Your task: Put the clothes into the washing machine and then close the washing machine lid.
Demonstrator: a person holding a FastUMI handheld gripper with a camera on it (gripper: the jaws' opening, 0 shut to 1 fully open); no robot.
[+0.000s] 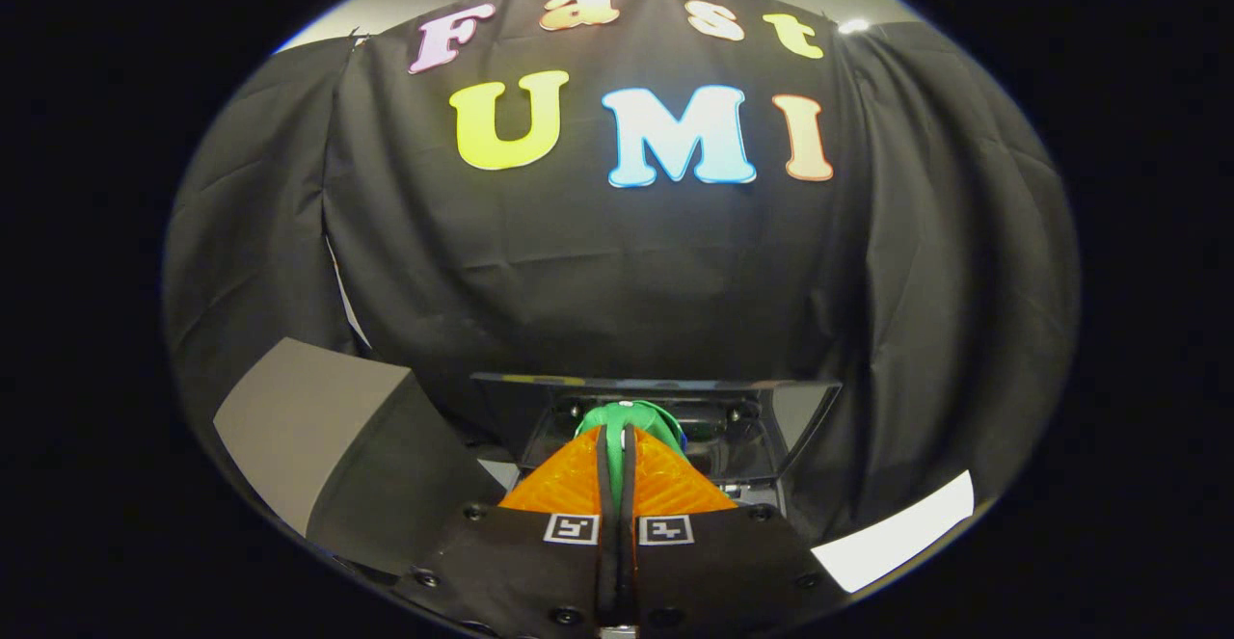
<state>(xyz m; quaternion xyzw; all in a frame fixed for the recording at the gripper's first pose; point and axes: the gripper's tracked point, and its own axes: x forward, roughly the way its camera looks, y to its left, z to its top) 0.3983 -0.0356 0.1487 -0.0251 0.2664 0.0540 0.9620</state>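
Cloth (629, 420), green, is pinched in my jaws (617, 446), which are closed to a thin slit on it, and it bunches out just past the tips. Straight ahead and below sits the washer (771, 427), its lid (665, 384) raised at the far side. I judge the opening lies just beyond the tips; the cloth's long axis I cannot tell.

Green garment (631, 420) above open washer (675, 427)
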